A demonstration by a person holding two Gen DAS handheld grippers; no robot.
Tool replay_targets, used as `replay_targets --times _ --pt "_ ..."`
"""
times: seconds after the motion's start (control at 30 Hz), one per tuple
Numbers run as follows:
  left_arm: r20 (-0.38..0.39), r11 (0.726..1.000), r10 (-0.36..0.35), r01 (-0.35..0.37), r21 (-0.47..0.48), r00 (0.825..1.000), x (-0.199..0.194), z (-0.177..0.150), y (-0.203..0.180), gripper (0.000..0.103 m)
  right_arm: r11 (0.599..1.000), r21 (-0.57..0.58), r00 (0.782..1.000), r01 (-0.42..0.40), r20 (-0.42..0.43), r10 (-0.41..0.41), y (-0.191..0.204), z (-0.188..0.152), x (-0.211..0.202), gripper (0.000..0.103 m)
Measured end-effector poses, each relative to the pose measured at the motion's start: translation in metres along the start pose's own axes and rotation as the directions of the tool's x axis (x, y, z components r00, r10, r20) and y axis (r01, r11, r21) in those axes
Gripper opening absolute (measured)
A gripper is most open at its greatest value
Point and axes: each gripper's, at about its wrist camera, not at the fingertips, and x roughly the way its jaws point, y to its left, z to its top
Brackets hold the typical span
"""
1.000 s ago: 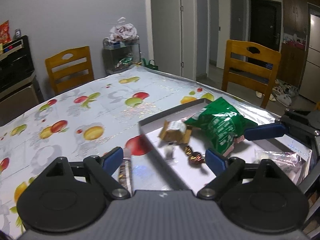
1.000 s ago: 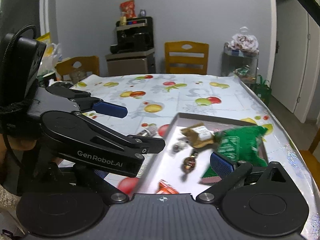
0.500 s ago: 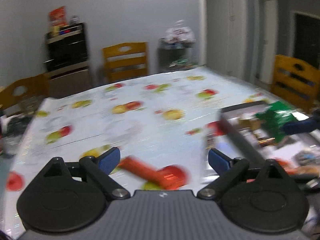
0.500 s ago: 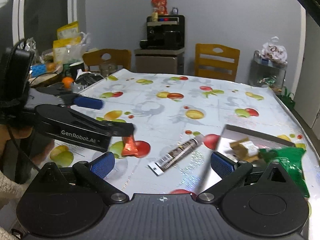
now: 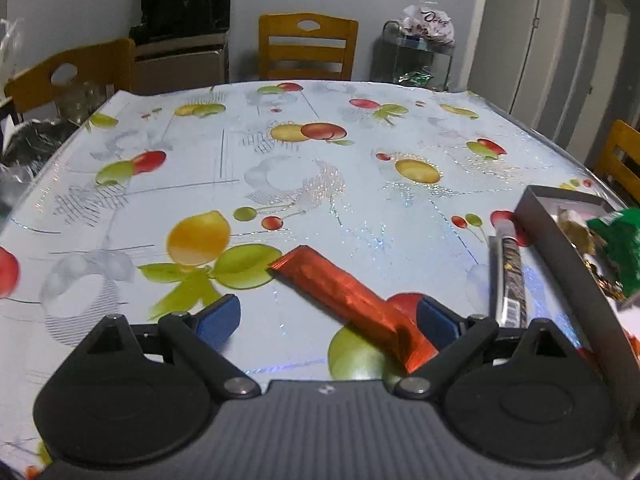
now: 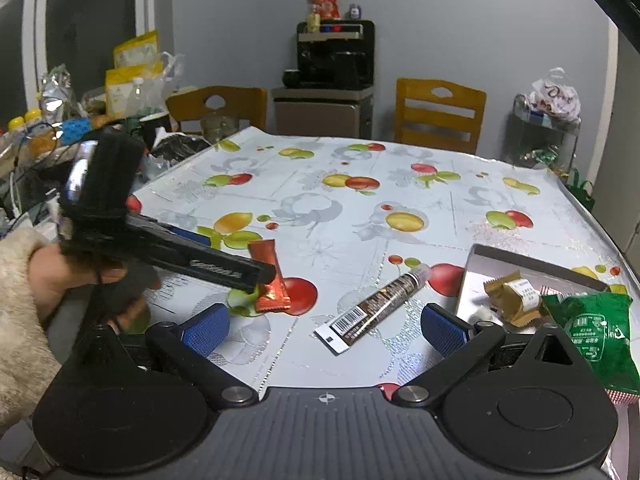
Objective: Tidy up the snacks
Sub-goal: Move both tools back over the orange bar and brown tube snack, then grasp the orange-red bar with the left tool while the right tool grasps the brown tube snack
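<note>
A red foil snack stick (image 5: 344, 292) lies on the fruit-print tablecloth (image 5: 304, 184), between the spread fingers of my open left gripper (image 5: 328, 320); it also shows in the right wrist view (image 6: 270, 276), where the left gripper (image 6: 224, 268) hovers right over it. A dark brown tube-shaped snack (image 6: 374, 308) lies further right, also in the left wrist view (image 5: 509, 276). A grey tray (image 6: 532, 264) holds a green bag (image 6: 592, 328) and a gold-wrapped snack (image 6: 510, 294). My right gripper (image 6: 324, 326) is open and empty above the table's near edge.
Wooden chairs (image 6: 438, 114) stand at the far side. A black appliance on a cabinet (image 6: 332, 56) is against the wall. Bags, bottles and clutter (image 6: 80, 120) crowd a side surface at left. A rack with a bag (image 6: 552, 120) stands at right.
My left gripper swung left, away from the tray, and came down over the red snack stick. My right gripper pulled back and turned left, so the tray slid to the right of its view.
</note>
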Motion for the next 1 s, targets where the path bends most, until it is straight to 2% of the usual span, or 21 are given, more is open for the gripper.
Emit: replay_targets --times 0.1,0.27,0.47,0.77,0.9,1.0 --pt "0.013 1.0 0.024 -0.024 -0.001 1.0 0.012 0.003 -0.006 0.096 1.0 0.005 1.0 0.013 -0.006 -0.013 -0.001 0.0 0.002 0.103" --pt "0.017 0.997 0.062 -0.063 0.05 0.998 0.025 0.005 -0.012 0.096 0.999 0.045 1.0 0.02 -0.015 -0.02 -0.004 0.008 0.012 0.103" --pt "0.015 0.997 0.038 -0.039 0.064 0.999 0.024 -0.001 0.001 0.096 0.991 0.132 0.999 0.009 -0.035 -0.005 -0.006 0.022 0.029 0.103" --pt "0.042 0.999 0.023 -0.025 0.033 0.999 0.019 -0.008 0.025 0.095 0.986 0.159 0.996 0.047 -0.077 -0.035 0.004 0.03 0.064 0.101" --pt "0.076 0.999 0.008 -0.011 0.039 0.997 0.019 -0.011 0.024 0.09 0.981 0.182 0.993 0.075 -0.102 -0.057 0.001 0.029 0.076 0.097" --pt "0.096 1.0 -0.008 0.006 0.019 0.995 0.018 -0.01 0.025 0.08 0.977 0.193 0.989 0.095 -0.129 -0.071 -0.002 0.027 0.085 0.091"
